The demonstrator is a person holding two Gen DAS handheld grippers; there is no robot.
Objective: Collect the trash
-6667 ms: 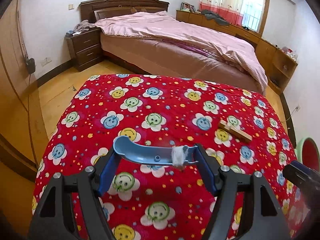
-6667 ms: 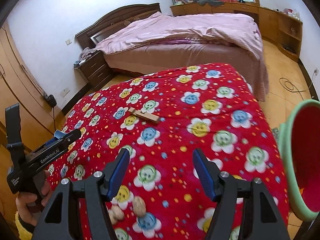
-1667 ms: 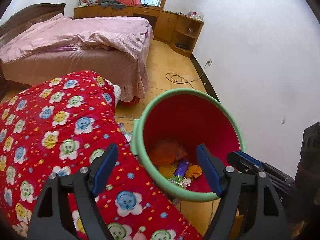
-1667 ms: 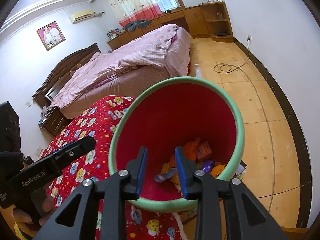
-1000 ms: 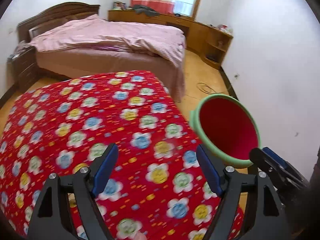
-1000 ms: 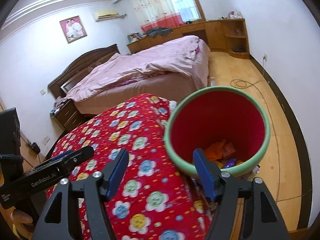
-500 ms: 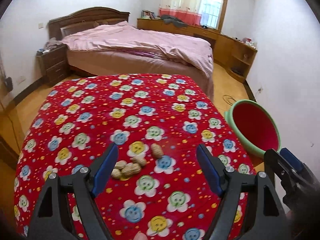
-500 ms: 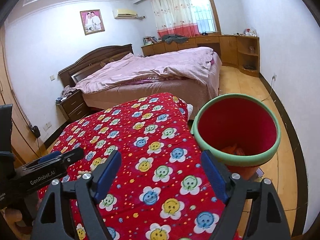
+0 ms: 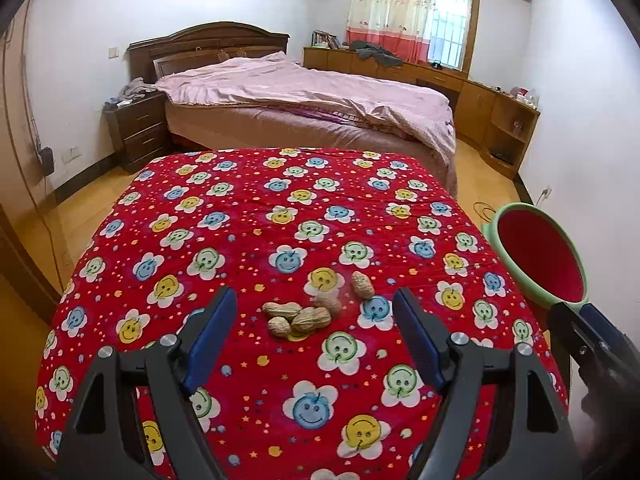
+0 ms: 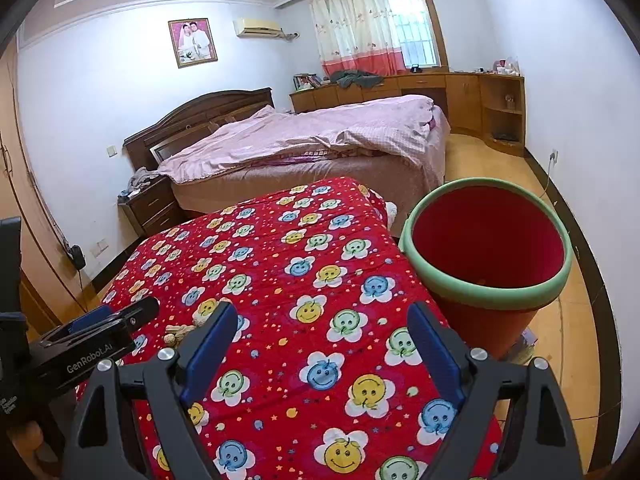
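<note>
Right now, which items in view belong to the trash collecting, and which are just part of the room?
Belongs to the job:
- peanuts clustered on the red quilt
- red bin beside the quilt's edge
- left gripper, open, facing the peanuts
- right gripper, open, empty

Just lying about:
- pink bed
- nightstand
- framed photo

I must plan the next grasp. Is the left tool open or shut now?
Open. The left tool has its two blue fingers wide apart with nothing between them, above the peanuts on the red cloth.
</note>
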